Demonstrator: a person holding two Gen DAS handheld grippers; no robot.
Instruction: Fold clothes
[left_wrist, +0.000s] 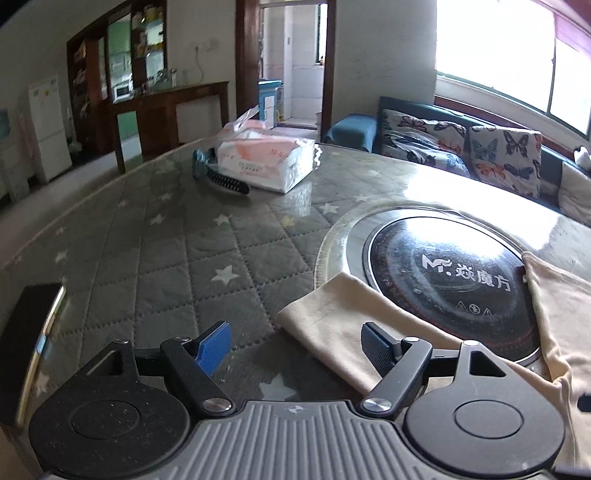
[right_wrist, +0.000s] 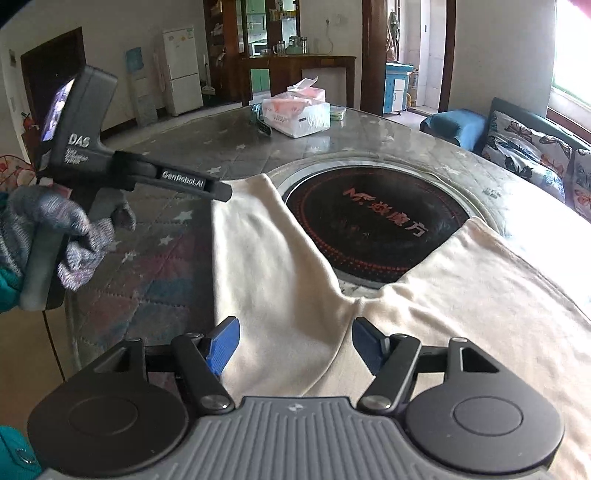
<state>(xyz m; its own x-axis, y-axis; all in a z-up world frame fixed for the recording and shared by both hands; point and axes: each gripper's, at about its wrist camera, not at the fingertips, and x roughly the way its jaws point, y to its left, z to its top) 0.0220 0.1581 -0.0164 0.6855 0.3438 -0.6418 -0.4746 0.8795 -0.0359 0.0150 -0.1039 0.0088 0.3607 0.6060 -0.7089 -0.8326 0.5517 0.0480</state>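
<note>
Cream trousers (right_wrist: 280, 266) flat across the table (left_wrist: 155, 236), both left tongs (left_wrist: 297, 349) and right tongs (right_wrist: 295, 345) wide apart, empty.

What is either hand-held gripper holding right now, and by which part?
Nothing. The left hand-held gripper and the right hand-held gripper both stand open above the cream garment, pads clear of the cloth.

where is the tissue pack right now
The tissue pack sits at the far side of the table, beyond the round cooktop, with a dark comb-like tool lying against its left side in both views.
</note>
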